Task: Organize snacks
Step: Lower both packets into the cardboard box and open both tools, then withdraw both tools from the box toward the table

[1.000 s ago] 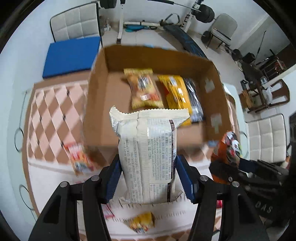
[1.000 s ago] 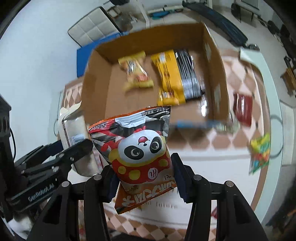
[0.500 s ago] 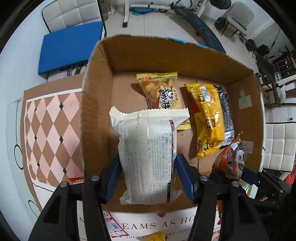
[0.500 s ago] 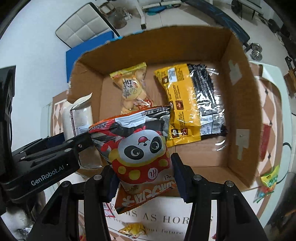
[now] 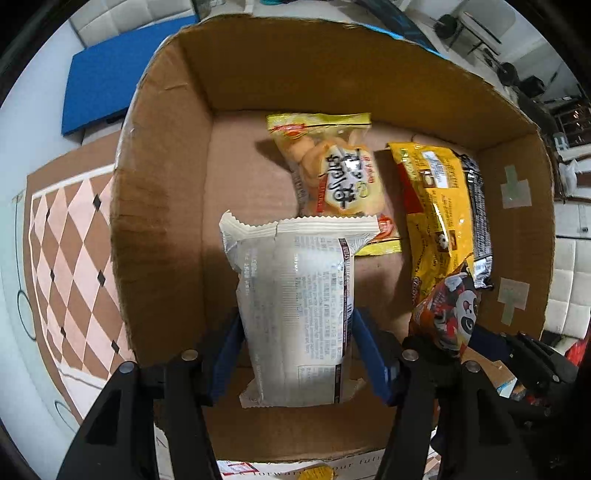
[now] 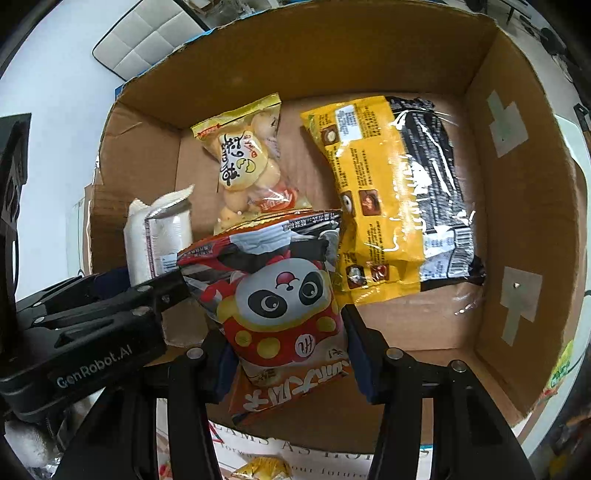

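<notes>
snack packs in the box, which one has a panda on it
The orange-and-red pack held between the right gripper's fingers, above the box floor. The pale white pack, the yellow egg-biscuit bag and the yellow-and-black packet show no panda.

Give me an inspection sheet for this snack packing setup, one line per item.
Surface: checkered cloth under a cardboard box.
Job's things: in the box lie a yellow puff bag and a yellow-and-black packet; a white packet and a panda bag are held over the box.
Clutter: small yellow packet and green packet outside the box.
Tongs: left tongs grip the white packet; right tongs grip the panda bag; both have just loosened slightly.
Cables: nothing seen.
Surroundings: blue mat, padded white chair.
</notes>
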A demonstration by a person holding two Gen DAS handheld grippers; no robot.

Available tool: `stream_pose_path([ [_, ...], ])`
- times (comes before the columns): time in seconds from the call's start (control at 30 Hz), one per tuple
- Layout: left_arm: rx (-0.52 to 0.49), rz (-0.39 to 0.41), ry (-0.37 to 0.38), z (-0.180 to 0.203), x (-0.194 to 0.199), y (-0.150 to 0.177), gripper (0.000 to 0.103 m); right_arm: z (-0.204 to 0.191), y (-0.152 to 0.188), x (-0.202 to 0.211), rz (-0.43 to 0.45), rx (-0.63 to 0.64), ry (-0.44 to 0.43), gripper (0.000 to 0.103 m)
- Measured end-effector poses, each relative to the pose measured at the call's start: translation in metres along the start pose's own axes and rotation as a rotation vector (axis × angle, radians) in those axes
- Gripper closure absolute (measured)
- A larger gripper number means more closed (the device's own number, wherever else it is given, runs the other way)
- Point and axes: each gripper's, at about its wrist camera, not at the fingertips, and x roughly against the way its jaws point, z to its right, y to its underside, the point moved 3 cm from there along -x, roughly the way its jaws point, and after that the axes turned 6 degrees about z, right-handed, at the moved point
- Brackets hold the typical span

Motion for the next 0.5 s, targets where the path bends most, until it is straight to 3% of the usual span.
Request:
stream_pose_path([
  [0.1,0.023,-0.017,0.003,-0.003,-0.001,-0.002,0.044,0.000,-0.001,-0.004,-0.019,-0.009,0.016,0.037],
  [0.13,0.024,-0.016,0.000,-0.003,-0.001,-0.002,0.044,0.001,-0.001,-0.006,-0.039,-0.016,0.025,0.020],
  [0.17,0.019,-0.008,-0.007,-0.003,0.000,-0.002,0.037,0.002,-0.002,-0.008,-0.047,-0.019,0.028,0.010],
  [0.2,0.015,0.001,-0.008,-0.003,0.002,-0.002,0.025,0.002,-0.002,-0.008,-0.042,-0.018,0.030,0.010],
  [0.23,0.016,0.009,-0.005,-0.003,0.005,-0.002,0.021,0.002,-0.002,-0.006,-0.032,-0.011,0.037,0.010],
  [0.5,0.013,0.084,0.021,-0.001,0.037,-0.005,0.016,0.007,0.000,0.022,0.053,0.001,0.091,0.006],
])
